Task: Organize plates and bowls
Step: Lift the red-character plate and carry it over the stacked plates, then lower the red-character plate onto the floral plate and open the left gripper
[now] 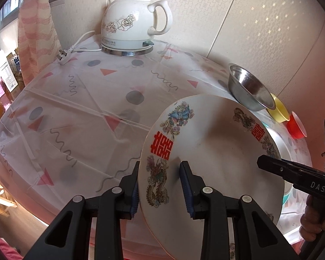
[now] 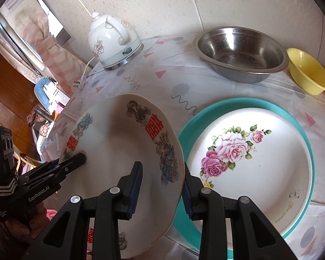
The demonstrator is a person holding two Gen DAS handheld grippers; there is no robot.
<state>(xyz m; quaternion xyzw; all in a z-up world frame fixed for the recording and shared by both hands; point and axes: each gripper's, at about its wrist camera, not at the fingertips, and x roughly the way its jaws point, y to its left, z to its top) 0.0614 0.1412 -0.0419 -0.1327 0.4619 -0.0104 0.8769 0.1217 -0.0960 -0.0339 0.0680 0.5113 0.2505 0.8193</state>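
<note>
A white plate point(image 1: 216, 140) with red characters and dragon and phoenix prints is held tilted above the table, between both grippers. My left gripper point(image 1: 161, 186) is shut on its left rim, one pad on top and one beneath. My right gripper point(image 2: 161, 186) is shut on the opposite rim of the plate point(image 2: 119, 151). Just right of it, a teal-rimmed rose plate point(image 2: 249, 162) lies flat on the table. At the back right stand a steel bowl point(image 2: 238, 52), a yellow bowl point(image 2: 307, 73) and a small red bowl point(image 1: 296, 125).
A white electric kettle point(image 1: 132, 21) with its cord and plug stands at the table's back left by the wall. The patterned tablecloth point(image 1: 75, 112) covers the table. A pink curtain point(image 1: 36, 32) hangs at the left. A person's hand point(image 1: 314, 218) holds the right gripper.
</note>
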